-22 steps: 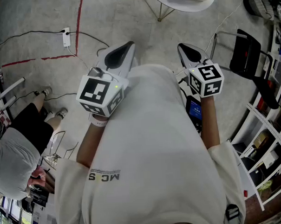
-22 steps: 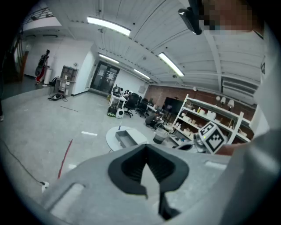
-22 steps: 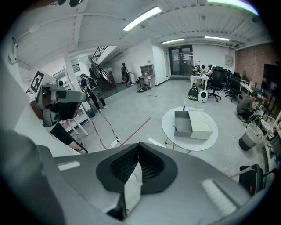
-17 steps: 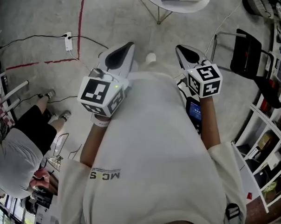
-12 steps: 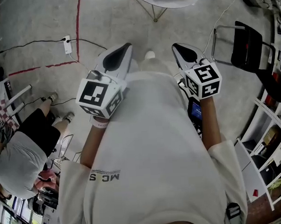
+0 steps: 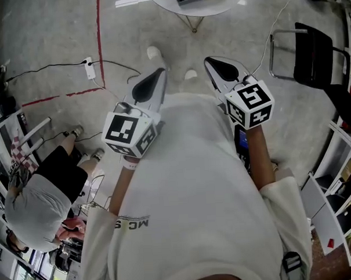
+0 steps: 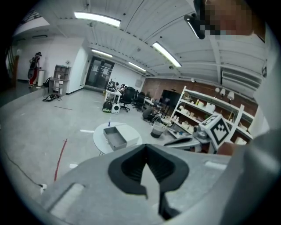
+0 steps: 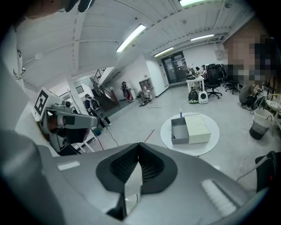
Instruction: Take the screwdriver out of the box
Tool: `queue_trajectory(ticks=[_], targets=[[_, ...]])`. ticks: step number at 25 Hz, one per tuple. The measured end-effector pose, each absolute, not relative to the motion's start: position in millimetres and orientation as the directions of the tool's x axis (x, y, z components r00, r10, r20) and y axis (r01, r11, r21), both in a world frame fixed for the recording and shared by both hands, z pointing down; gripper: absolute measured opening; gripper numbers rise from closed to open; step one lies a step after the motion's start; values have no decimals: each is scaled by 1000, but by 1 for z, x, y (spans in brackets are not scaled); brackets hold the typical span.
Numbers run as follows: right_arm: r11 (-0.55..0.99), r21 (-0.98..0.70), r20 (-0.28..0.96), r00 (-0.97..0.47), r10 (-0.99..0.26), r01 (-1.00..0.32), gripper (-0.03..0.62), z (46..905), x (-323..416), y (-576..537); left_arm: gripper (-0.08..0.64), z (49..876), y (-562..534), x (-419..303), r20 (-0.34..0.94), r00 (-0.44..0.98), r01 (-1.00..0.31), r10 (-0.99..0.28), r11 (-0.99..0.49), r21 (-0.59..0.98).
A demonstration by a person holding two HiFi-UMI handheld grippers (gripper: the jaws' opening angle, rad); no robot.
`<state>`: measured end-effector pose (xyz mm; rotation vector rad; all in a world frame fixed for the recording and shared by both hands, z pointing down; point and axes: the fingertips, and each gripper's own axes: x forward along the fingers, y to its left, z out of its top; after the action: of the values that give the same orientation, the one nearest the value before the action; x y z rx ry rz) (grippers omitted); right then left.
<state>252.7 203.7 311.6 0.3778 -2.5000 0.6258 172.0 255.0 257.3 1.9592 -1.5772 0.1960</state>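
Both pinched together, empty: left claw point(image 6: 158, 73), right claw point(image 6: 210, 62). Well ahead of them, box point(image 8: 189, 129) on round counter point(image 8: 193, 149). No screwdriver visible yet — probably light, rigid; grab by handle.

Round white table point(image 8: 193, 148): one grey-and-cream drawer-style box point(image 8: 189, 130), drawer open, lying at the table's centre.

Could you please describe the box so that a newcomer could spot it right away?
Find the round white table standing alone ahead. The box lies on its top: a cream sleeve with a grey tray slid out of it. The only other thing there is a bottle, far smaller.
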Motion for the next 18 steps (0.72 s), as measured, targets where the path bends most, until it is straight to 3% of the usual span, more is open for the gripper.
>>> queue_trajectory(ticks=[5,13,18], targets=[[858,-344,580,-805,-124,-381,2,321,213,159,2,270,198,131,457,300,-914,-838,-116,388],[786,-346,645,-738,-197,-512,2,327,118,41,2,272,52,15,464,444,-872,-767,-249,422],[676,-326,659,-671,-339,-661,2,328,61,-28,2,289,-20,-57,477,548,-826,-687,-356,437]])
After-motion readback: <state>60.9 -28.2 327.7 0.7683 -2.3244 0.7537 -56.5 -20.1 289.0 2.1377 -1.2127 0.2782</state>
